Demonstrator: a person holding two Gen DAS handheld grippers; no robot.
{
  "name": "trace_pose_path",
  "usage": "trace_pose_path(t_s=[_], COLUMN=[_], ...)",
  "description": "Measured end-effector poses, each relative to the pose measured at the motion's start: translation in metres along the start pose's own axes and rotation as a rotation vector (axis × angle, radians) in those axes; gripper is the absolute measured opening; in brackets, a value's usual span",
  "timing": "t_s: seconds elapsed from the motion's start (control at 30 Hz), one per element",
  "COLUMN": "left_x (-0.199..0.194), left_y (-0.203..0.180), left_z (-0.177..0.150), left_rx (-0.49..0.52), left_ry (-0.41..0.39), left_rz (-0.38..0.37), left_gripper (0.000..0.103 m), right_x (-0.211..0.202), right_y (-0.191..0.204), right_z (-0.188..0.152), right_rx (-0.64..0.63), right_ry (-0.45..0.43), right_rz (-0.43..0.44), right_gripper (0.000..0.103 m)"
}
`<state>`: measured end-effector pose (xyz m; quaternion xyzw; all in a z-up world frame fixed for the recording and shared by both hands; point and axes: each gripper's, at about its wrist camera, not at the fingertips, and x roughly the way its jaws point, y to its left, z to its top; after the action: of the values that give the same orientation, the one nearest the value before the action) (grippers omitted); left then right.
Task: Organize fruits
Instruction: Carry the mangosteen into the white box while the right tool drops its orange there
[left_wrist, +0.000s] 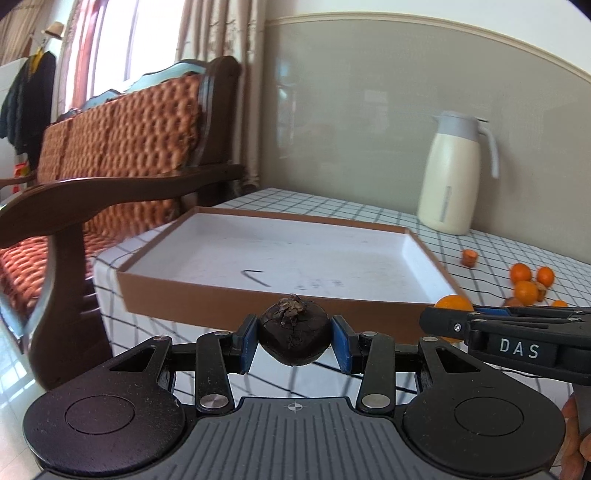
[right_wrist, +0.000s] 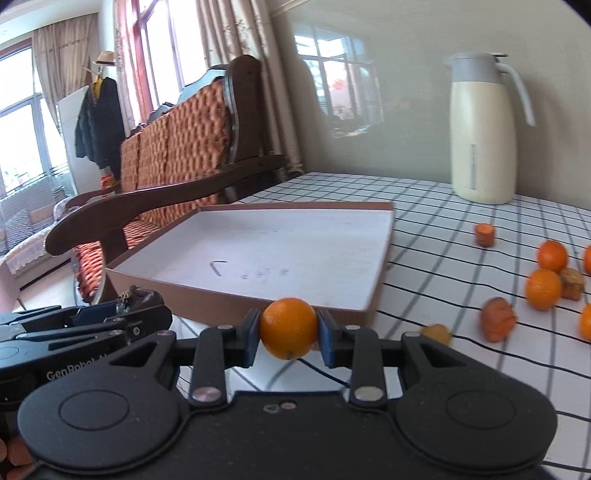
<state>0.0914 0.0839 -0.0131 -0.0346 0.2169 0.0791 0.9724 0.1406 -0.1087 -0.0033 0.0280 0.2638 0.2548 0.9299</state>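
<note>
**Both claws loaded, short of the box**

My left claw (left_wrist: 294, 338) is clamped on a dark brown round fruit (left_wrist: 294, 332) with a dry, scaly crown; the blue pads (left_wrist: 340, 341) press its two sides. It is held clear above the checked worktop (left_wrist: 332, 210), just in front of the near wall of the brown cardboard box (left_wrist: 258, 304).

My right claw (right_wrist: 288, 328) is clamped on an orange (right_wrist: 289, 328), pads on both sides, also in front of the box's near wall and toward its right corner. In the right wrist view the left claw sits beside it at lower left.

Box interior is white with faint pen marks. On the worktop right of the box: several loose oranges (right_wrist: 543, 288) and carrot chunks (right_wrist: 497, 319), near one another. A cream thermos jug (right_wrist: 482, 140) stands at the back by the wall.
</note>
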Motion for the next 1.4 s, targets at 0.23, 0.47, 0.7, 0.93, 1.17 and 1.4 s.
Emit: trace_pose_path(t_s=[0.23,0.47,0.7,0.93,1.17,1.4], left_x=[0.002,0.007,0.021,0.046,0.067,0.088], left_y=[0.027,0.050,0.069,0.080,0.086,0.084], left_z=[0.002,0.014,0.031,0.047,0.049,0.047], left_rx=[-0.035,-0.064,-0.062,-0.052,-0.074,-0.066], left_ry=[-0.013,-0.041,-0.057,-0.054,-0.028,0.047], left_rz=[0.048,0.090,0.130,0.164,0.189,0.203], left_gripper=[0.042,0.042,0.042,0.042,0.042,0.044], right_x=[0.010,0.016,0.023,0.034,0.041,0.044], right_y=[0.013,0.012,-0.003,-0.007,-0.011,-0.012], right_z=[0.003,0.015,0.027,0.027,0.026,0.027], right_rx=[-0.008,0.015,0.035,0.017,0.015,0.014], right_ry=[-0.023,-0.084,-0.136,-0.128,-0.118,-0.142], right_rz=[0.040,0.035,-0.039,-0.114,-0.169,-0.240], right_gripper=[0.024,0.024,0.024,0.024,0.024,0.071])
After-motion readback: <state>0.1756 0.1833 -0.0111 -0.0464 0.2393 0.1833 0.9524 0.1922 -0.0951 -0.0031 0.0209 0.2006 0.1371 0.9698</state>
